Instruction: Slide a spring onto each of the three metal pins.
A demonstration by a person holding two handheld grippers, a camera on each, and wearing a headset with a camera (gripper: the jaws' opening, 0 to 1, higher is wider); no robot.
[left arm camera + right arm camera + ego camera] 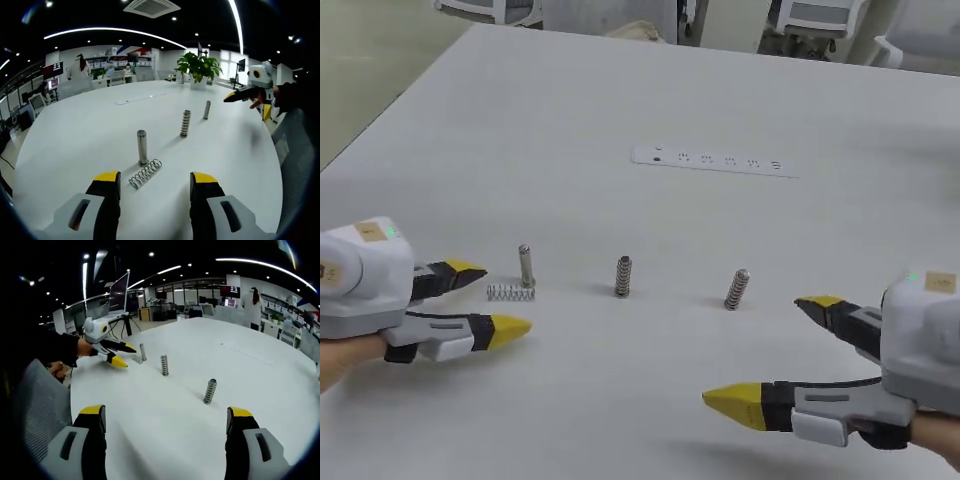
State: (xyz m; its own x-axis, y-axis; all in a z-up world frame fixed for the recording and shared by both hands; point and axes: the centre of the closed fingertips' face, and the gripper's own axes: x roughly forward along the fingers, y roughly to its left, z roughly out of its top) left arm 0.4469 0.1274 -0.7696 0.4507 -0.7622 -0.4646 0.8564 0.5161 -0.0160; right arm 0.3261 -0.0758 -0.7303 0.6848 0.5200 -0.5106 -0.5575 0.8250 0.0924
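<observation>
Three metal pins stand in a row on the white table. The left pin (525,264) (142,146) (143,351) is bare, and a loose spring (510,292) (145,173) lies flat at its foot. The middle pin (623,276) (185,123) (164,365) and the right pin (736,288) (207,109) (210,390) each carry a spring; the right one leans. My left gripper (498,297) (155,181) is open just short of the loose spring, holding nothing. My right gripper (775,353) (165,417) is open wide, near the right pin, nothing between its jaws.
A white power strip (712,160) lies flat on the table beyond the pins. Office chairs (810,18) stand past the far edge. A potted plant (200,67) sits at the table's far end in the left gripper view.
</observation>
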